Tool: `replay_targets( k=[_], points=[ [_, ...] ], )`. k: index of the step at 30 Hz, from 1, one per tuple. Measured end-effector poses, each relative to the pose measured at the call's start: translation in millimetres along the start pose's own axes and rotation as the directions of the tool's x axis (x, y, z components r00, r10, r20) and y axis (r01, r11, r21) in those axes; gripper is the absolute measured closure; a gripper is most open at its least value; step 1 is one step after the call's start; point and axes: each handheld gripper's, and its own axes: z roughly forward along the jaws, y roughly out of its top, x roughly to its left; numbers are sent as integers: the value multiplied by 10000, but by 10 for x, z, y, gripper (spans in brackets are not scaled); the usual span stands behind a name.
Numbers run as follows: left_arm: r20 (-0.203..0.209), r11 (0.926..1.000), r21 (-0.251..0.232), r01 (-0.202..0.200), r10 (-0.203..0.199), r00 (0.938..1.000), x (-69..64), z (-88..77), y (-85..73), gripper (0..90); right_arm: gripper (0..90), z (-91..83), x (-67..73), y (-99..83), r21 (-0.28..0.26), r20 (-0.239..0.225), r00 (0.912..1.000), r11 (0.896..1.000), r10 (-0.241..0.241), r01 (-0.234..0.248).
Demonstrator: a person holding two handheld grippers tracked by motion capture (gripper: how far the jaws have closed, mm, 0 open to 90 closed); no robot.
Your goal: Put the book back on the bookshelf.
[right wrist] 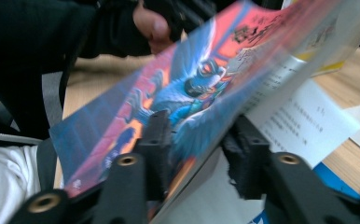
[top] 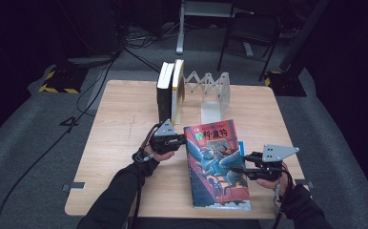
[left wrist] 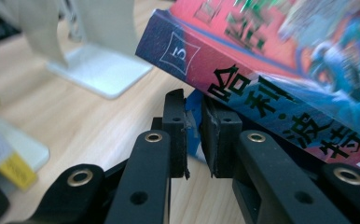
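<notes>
Paperback book, thick and likely heavy with a floppy cover, lies near the bookend on the counter; left tongs clamp its blue lower edge, right tongs stand apart around the lifted cover, so grip the spine.

The table is lit from above, the room around it dark — the book cover is blurred, close parts soft.

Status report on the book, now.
Left tool shut on a blue flap under the book. Right tool open astride its lifted front cover. Bookend and upright books beyond, not obstructing.
</notes>
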Motion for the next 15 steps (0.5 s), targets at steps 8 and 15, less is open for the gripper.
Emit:
replay_targets(
  k=[8,15],
  points=[
    [200,9998,184,-93,89,9998,25,90,49,833,613,189,-205,71,850,-142,9961,9927,871,-856],
    [-692,9948,935,-407,473,9965,25,115,92,826,830,209,-198,105,583,310,9951,9937,936,-953]
  ],
)
